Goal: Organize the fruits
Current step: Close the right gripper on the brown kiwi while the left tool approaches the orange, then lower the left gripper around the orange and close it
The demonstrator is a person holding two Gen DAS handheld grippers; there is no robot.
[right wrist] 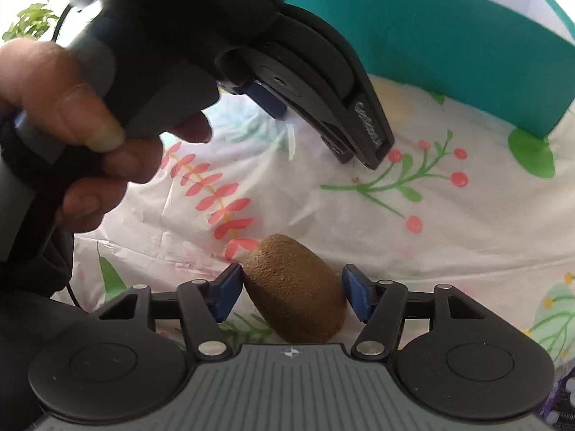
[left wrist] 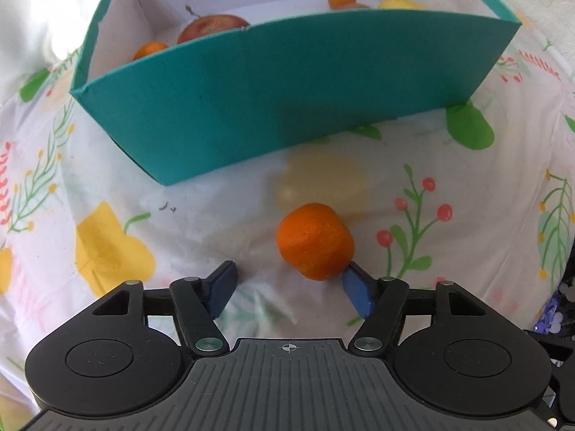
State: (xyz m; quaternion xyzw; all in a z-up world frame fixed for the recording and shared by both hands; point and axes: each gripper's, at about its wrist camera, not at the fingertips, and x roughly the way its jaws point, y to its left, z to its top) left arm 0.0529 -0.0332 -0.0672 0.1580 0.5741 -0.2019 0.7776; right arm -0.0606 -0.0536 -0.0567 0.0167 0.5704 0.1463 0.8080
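Between the wide-open right gripper (right wrist: 291, 292) fingers, a kiwi (right wrist: 296, 292); before the wide-open left gripper (left wrist: 289, 289), a mandarin (left wrist: 314, 240)

Right gripper (right wrist: 291, 292), jaws spread, brackets a kiwi (right wrist: 296, 292) on the floral tablecloth (right wrist: 449, 222); its left pad (right wrist: 226, 292) touches the fruit. Ahead-left hangs the hand-held left gripper (right wrist: 320, 125); ahead-right, a teal box (right wrist: 449, 46).

Only lettering: embossed word on left gripper (right wrist: 363, 151) finger side, too blurred to read.
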